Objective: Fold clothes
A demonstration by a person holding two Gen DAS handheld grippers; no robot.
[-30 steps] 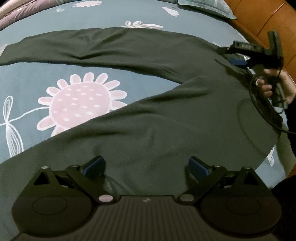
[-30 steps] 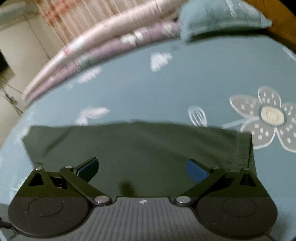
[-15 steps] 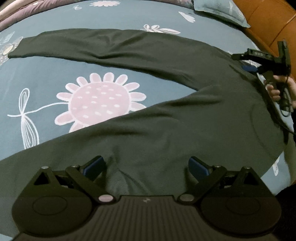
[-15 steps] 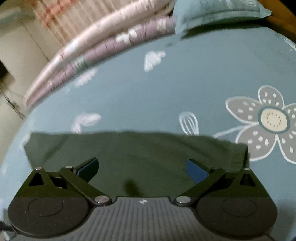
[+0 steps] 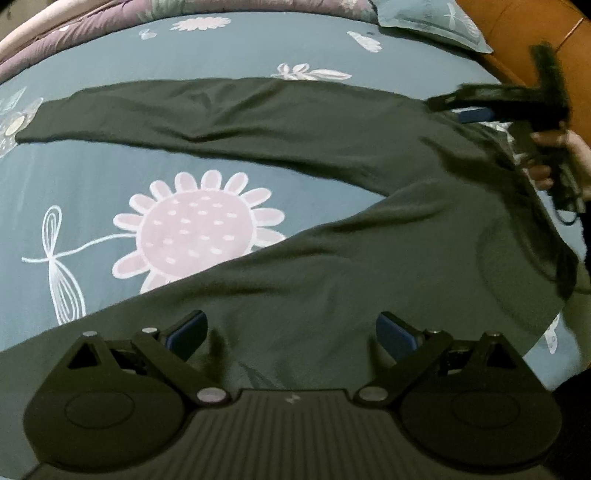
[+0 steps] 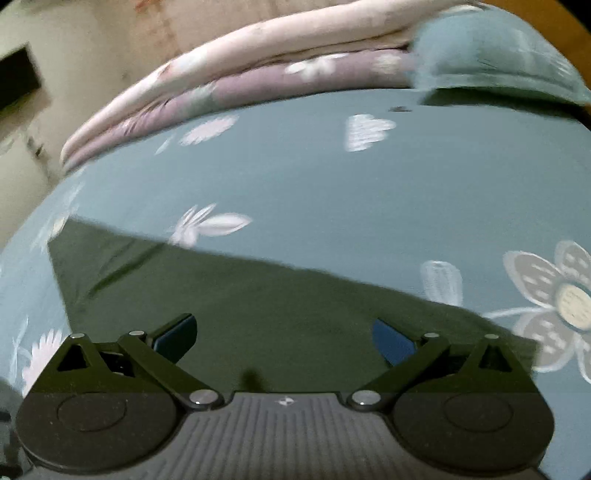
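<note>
Dark green trousers (image 5: 369,251) lie spread flat on the bed, legs parted in a V. One leg runs to the far left and the other passes under my left gripper (image 5: 290,330), which is open just above that near leg, nothing between its blue pads. In the left wrist view, the right gripper (image 5: 476,107) hovers blurred at the waist end, held by a hand (image 5: 565,155). In the right wrist view, the right gripper (image 6: 282,338) is open over the trousers' waist part (image 6: 258,295), holding nothing.
The bed has a teal sheet (image 5: 221,48) printed with flowers, one large pink flower (image 5: 195,229) between the legs. A folded pink and purple quilt (image 6: 258,66) and a teal pillow (image 6: 498,48) lie at the far side. An orange wooden headboard (image 5: 517,22) stands at right.
The left gripper's view has shifted so the trousers sit further right and lower. The right gripper has turned and moved; the fabric edge now slants in its view. Both stay open.
</note>
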